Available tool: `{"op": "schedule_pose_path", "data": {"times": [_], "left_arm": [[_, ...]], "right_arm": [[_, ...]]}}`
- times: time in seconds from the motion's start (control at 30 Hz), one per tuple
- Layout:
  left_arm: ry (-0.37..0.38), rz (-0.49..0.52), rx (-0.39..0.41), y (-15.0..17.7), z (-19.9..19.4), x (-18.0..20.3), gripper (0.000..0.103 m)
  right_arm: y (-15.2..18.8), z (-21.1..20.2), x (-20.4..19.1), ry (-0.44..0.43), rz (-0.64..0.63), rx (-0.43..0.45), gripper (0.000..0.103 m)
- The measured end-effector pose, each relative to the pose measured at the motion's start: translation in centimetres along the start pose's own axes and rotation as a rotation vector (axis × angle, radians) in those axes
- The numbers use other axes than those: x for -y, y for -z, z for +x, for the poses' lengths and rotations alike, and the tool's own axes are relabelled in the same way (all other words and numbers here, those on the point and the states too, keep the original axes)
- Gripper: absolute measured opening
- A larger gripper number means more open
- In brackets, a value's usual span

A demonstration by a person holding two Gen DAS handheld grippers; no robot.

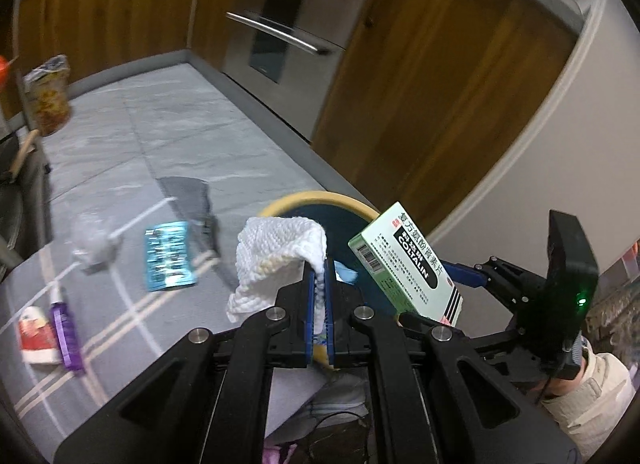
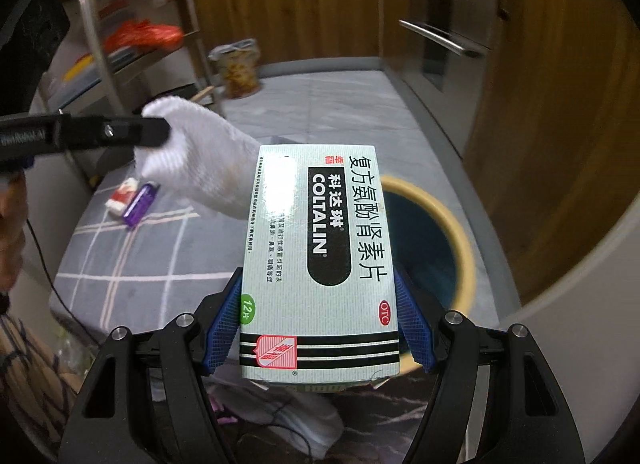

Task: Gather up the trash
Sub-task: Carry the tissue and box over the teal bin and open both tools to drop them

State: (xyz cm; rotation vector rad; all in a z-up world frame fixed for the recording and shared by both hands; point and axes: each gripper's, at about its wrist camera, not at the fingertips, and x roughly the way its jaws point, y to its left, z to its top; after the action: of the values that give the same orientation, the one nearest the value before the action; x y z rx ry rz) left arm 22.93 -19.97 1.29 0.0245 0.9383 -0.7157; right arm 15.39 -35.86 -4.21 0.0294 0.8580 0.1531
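My left gripper (image 1: pixel 319 296) is shut on a crumpled white paper towel (image 1: pixel 276 260), held in the air near the rim of a round bin (image 1: pixel 304 200) with a tan rim and dark teal inside. My right gripper (image 2: pixel 320 316) grips a green-and-white medicine box (image 2: pixel 320 256) by its sides, just left of the bin (image 2: pixel 460 232). That box (image 1: pixel 404 264) and the right gripper (image 1: pixel 472 276) also show at the right of the left wrist view. In the right wrist view the left gripper (image 2: pixel 160 132) holds the towel (image 2: pixel 200 160) from the left.
On the grey rug (image 1: pixel 132 324) lie a blue blister pack (image 1: pixel 170 256), a clear crumpled wrapper (image 1: pixel 92 240), a red-and-white pack (image 1: pixel 36 340) and a purple lighter (image 1: pixel 66 340). A snack cup (image 1: pixel 48 96) stands far left. Wooden cabinets (image 1: pixel 420 104) and an oven (image 1: pixel 288 32) stand behind.
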Motion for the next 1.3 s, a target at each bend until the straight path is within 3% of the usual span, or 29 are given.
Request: {"op": "schedule_pose_path", "data": {"times": [0.4,0.43,0.47,0.53,0.63,0.77,1.17,1.3], "left_arm": [[-0.011,-0.026,-0.168,1.4,10.9,0.8,0.007],[-0.013,-0.031,-0.193,1.8,11.6,0.7,0.016],[-0.023,-0.037,-0.22,2.2,12.3,0.4,0.032],[-0.044,-0.052,-0.253,3.0,13.1,-0.2,0.05],[-0.053,-0.068,-0.264,3.3,12.8,-1.0,0.053],[-0.04,-0.09,-0.207,2.7,10.5,-2.0,0.064],[-0.058,-0.134,-0.141,2.4,6.4,-5.0,0.066],[-0.074,-0.142,-0.124,2.7,5.2,-6.2,0.066]], "right_arm": [[1.3,0.9,3.1,0.046,0.071,-0.051,0.071],[1.2,1.0,3.0,0.046,0.071,-0.054,0.071],[1.1,1.2,2.8,0.045,0.069,-0.057,0.071],[1.1,1.5,2.6,0.044,0.063,-0.061,0.071],[1.0,2.0,2.4,0.044,0.058,-0.071,0.071],[0.9,2.9,2.3,0.043,0.059,-0.085,0.071],[-0.4,7.3,0.0,0.084,-0.012,-0.133,0.074],[-0.6,9.1,0.1,0.062,0.019,-0.177,0.074]]}}
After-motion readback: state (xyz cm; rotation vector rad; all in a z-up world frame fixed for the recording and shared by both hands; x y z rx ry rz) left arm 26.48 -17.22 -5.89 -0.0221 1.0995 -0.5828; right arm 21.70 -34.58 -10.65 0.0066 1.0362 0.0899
